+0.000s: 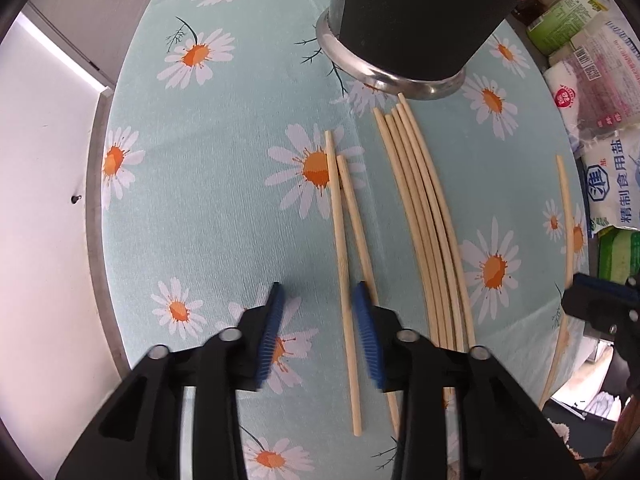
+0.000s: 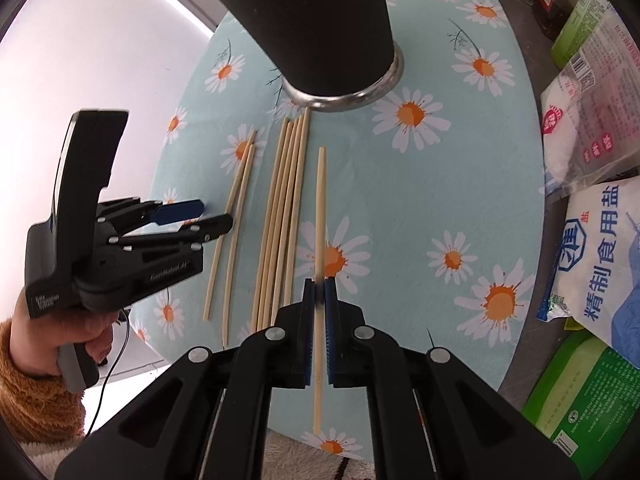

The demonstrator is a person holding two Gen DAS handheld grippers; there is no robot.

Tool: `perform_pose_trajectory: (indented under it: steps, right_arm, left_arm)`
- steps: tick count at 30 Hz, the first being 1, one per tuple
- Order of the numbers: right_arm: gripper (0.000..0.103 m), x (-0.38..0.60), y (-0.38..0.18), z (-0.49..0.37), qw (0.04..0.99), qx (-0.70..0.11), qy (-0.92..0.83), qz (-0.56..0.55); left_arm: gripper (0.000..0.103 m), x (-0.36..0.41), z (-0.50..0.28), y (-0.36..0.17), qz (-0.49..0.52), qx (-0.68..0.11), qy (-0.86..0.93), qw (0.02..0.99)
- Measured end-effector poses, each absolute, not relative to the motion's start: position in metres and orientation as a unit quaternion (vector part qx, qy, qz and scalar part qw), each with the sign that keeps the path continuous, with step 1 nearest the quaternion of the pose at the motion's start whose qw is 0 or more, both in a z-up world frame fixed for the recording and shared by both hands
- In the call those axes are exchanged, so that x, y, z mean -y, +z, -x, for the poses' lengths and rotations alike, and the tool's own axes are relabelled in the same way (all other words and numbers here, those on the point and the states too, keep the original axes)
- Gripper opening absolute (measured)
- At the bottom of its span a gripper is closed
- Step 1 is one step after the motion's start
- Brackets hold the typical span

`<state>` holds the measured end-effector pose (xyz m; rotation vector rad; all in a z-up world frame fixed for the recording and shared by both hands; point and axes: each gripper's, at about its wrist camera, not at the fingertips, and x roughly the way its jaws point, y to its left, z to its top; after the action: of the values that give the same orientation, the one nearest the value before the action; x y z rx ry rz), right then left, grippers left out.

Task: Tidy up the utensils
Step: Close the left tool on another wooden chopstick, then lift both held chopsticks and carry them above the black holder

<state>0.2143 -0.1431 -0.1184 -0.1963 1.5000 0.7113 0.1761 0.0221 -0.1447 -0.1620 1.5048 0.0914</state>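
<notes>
A black utensil holder (image 1: 408, 20) (image 2: 320, 20) with a steel rim stands at the far side of the round daisy-print table (image 1: 208, 208) (image 2: 420, 184). Several pale wooden chopsticks (image 1: 424, 220) (image 2: 284, 216) lie bundled in front of it, with a separate pair (image 1: 340, 216) (image 2: 236, 216) to their left. My left gripper (image 1: 320, 320) (image 2: 216, 216) hangs open over that pair; one stick runs between the blue pads without touching them, the other passes under the right pad. My right gripper (image 2: 319, 300) (image 1: 580, 292) is shut on a single chopstick (image 2: 320, 200) (image 1: 566, 216), lifted off the cloth.
Bags of salt and other food packets (image 2: 600, 240) (image 1: 612, 192) crowd the counter right of the table. The table's rim (image 1: 94, 200) borders a white wall on the left. A hand in a fuzzy orange sleeve (image 2: 32, 380) holds the left gripper's handle.
</notes>
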Motion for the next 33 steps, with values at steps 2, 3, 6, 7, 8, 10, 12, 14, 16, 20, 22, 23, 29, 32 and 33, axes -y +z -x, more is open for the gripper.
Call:
perform_pose_trajectory:
  steps: [2, 3, 6, 7, 8, 10, 12, 14, 16, 20, 22, 23, 29, 32, 33]
  right_arm:
    - [0.006, 0.149, -0.119, -0.216, 0.674, -0.664, 0.314, 0.081]
    - [0.006, 0.152, -0.119, -0.217, 0.674, -0.663, 0.315, 0.077]
    - [0.006, 0.155, -0.120, -0.218, 0.672, -0.661, 0.326, 0.070]
    - [0.006, 0.156, -0.120, -0.217, 0.672, -0.659, 0.331, 0.068]
    - [0.006, 0.157, -0.119, -0.218, 0.671, -0.658, 0.336, 0.063]
    - [0.006, 0.161, -0.116, -0.218, 0.672, -0.655, 0.342, 0.056]
    - [0.006, 0.164, -0.114, -0.220, 0.673, -0.652, 0.346, 0.048]
    - [0.006, 0.168, -0.112, -0.221, 0.674, -0.650, 0.348, 0.042]
    - [0.006, 0.170, -0.111, -0.223, 0.668, -0.654, 0.353, 0.027]
    - [0.006, 0.177, -0.105, -0.225, 0.665, -0.654, 0.361, -0.006]
    - [0.006, 0.177, -0.104, -0.224, 0.660, -0.657, 0.365, -0.013]
    - [0.006, 0.176, -0.103, -0.224, 0.661, -0.655, 0.365, -0.013]
    - [0.006, 0.172, -0.103, -0.222, 0.666, -0.657, 0.353, -0.020]
    - [0.006, 0.169, -0.102, -0.220, 0.673, -0.654, 0.346, -0.022]
    - [0.006, 0.168, -0.101, -0.219, 0.673, -0.653, 0.345, -0.022]
  left_arm:
    - [0.026, -0.019, -0.180, -0.145, 0.069, -0.685, 0.046, 0.724]
    - [0.023, -0.019, -0.182, -0.146, 0.075, -0.687, 0.051, 0.721]
    - [0.016, -0.020, -0.186, -0.146, 0.079, -0.692, 0.062, 0.715]
    - [0.013, -0.019, -0.187, -0.147, 0.076, -0.694, 0.066, 0.713]
    - [0.012, -0.019, -0.188, -0.147, 0.075, -0.695, 0.071, 0.711]
    - [0.007, -0.024, -0.190, -0.147, 0.078, -0.696, 0.077, 0.709]
    - [0.005, -0.027, -0.192, -0.147, 0.085, -0.697, 0.078, 0.707]
    - [0.005, -0.033, -0.190, -0.147, 0.089, -0.697, 0.078, 0.707]
    - [0.004, -0.034, -0.190, -0.146, 0.094, -0.696, 0.080, 0.708]
    - [0.004, -0.042, -0.180, -0.144, 0.111, -0.688, 0.078, 0.713]
    - [0.004, -0.043, -0.176, -0.139, 0.114, -0.681, 0.075, 0.719]
    - [0.004, -0.044, -0.174, -0.134, 0.114, -0.675, 0.071, 0.725]
    - [0.004, -0.042, -0.157, -0.105, 0.135, -0.637, 0.045, 0.758]
    - [0.004, -0.034, -0.152, -0.089, 0.134, -0.616, 0.017, 0.776]
    - [0.004, -0.033, -0.151, -0.083, 0.136, -0.608, 0.005, 0.782]
